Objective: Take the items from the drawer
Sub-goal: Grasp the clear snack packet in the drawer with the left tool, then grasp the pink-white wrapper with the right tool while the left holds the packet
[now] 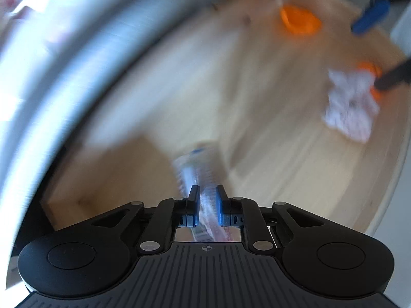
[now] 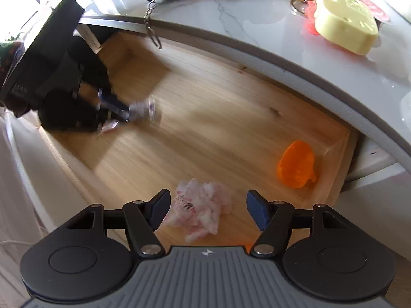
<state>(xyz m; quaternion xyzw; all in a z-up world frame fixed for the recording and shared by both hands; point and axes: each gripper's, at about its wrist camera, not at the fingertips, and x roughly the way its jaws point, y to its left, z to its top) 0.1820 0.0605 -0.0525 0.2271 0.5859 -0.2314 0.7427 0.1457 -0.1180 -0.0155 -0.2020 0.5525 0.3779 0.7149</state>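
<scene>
While the right tongs hang apart above the crumpled pink wrapper on the drawer floor, the left tongs are clamped on a blurred clear packet inside that drawer; an orange piece lies near its corner.

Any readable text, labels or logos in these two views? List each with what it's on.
Nothing can be read in full.
Pink-and-white crumpled wrapper in the drawer: dark print, too small and creased to read.
Black casing of the left tool: pale lettering near its edge, too small to read.
Clear packet clamped in the left tool: print blurred by motion.
Yellow block on the countertop: raised marks only, no legible text.
</scene>
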